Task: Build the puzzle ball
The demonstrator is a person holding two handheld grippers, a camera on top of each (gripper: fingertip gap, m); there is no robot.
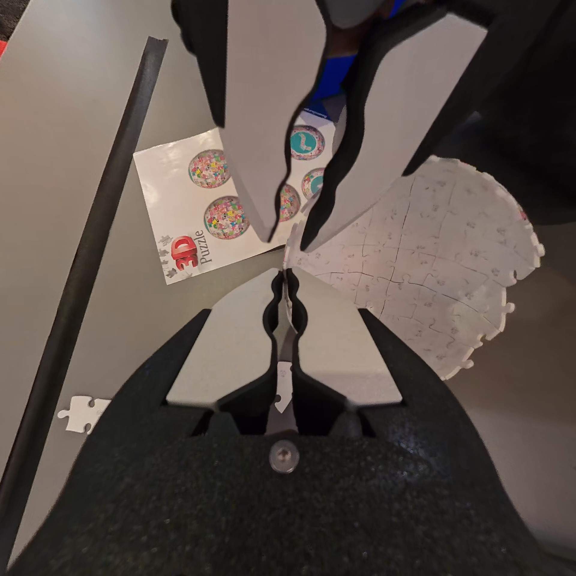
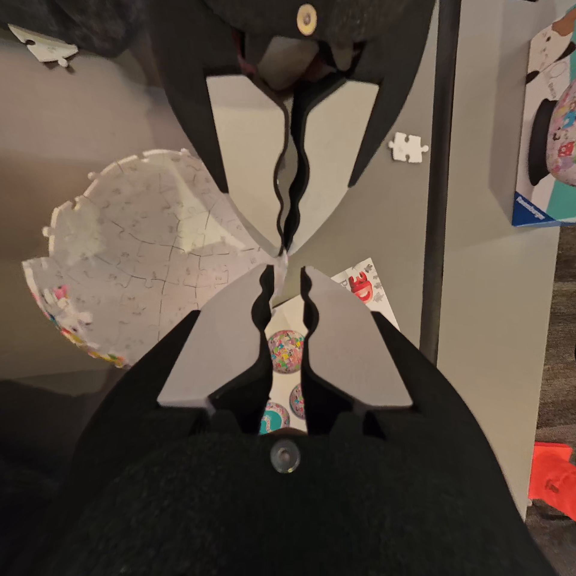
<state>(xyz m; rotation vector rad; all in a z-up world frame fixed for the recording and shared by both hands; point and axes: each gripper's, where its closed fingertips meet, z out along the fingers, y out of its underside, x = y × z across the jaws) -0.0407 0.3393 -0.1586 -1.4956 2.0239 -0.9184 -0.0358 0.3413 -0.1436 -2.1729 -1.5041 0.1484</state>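
The half-built puzzle ball is a white shell of joined pieces with its hollow inside facing the cameras. It also shows in the right wrist view, with coloured print on its outer edge. My left gripper is shut on the shell's rim and holds it above the table; it enters the right wrist view from the top. My right gripper is open, tip to tip with the left, its fingers either side of the same rim. A loose white piece lies on the table.
A printed leaflet lies on the grey table under the grippers. A black bar crosses the table. The puzzle box stands past the bar. Another loose piece lies far left. An orange object lies on the floor. Only a small space, under 4 cm, lies between the two pairs of fingers. Left tips and right tips are each some 20 cm from the loose white piece. Look for it in the right wrist view too.
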